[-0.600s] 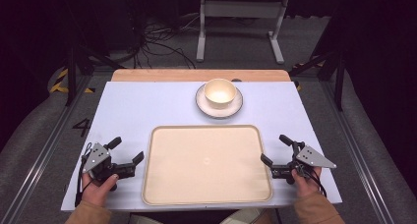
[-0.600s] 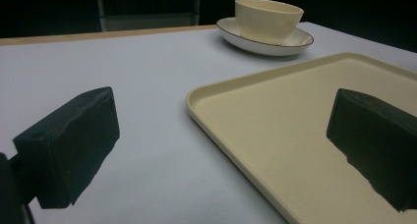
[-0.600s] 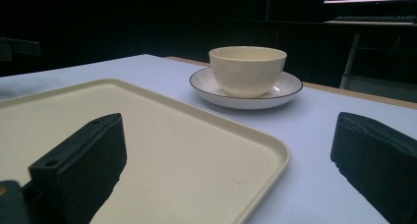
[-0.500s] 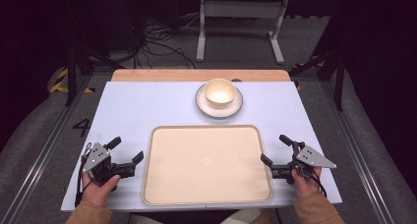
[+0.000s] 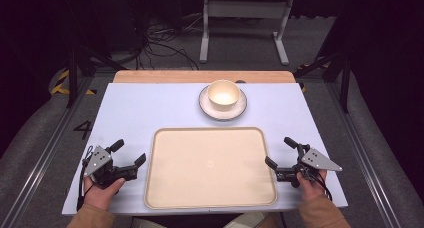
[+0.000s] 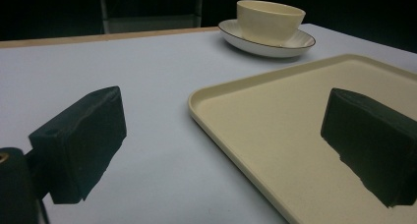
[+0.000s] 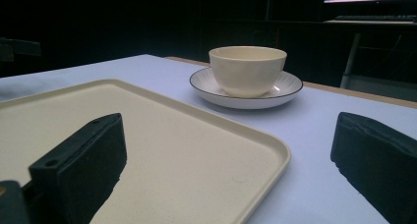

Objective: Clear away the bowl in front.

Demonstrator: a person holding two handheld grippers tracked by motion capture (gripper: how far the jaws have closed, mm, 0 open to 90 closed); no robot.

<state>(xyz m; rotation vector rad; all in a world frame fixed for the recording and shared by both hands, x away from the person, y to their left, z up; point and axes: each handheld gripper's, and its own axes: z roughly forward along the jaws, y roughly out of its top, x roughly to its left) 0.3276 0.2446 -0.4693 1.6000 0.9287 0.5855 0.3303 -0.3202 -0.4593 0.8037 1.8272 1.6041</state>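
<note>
Left tongs (image 5: pixel 131 154) spread wide, nothing between the jaws, low over the tabletop (image 5: pixel 150 108). Right tongs (image 5: pixel 280 152) likewise wide and bare. Between the two, close beside each, a cream tray (image 5: pixel 210 165). Beyond its far edge, well apart from both, a bowl (image 5: pixel 223 94) on a saucer (image 5: pixel 240 108).

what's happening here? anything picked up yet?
Nothing is held. A person has the left gripper and the right gripper open, one at each side of the empty beige tray on the table. The cream bowl sits on its saucer beyond the tray, untouched.
</note>
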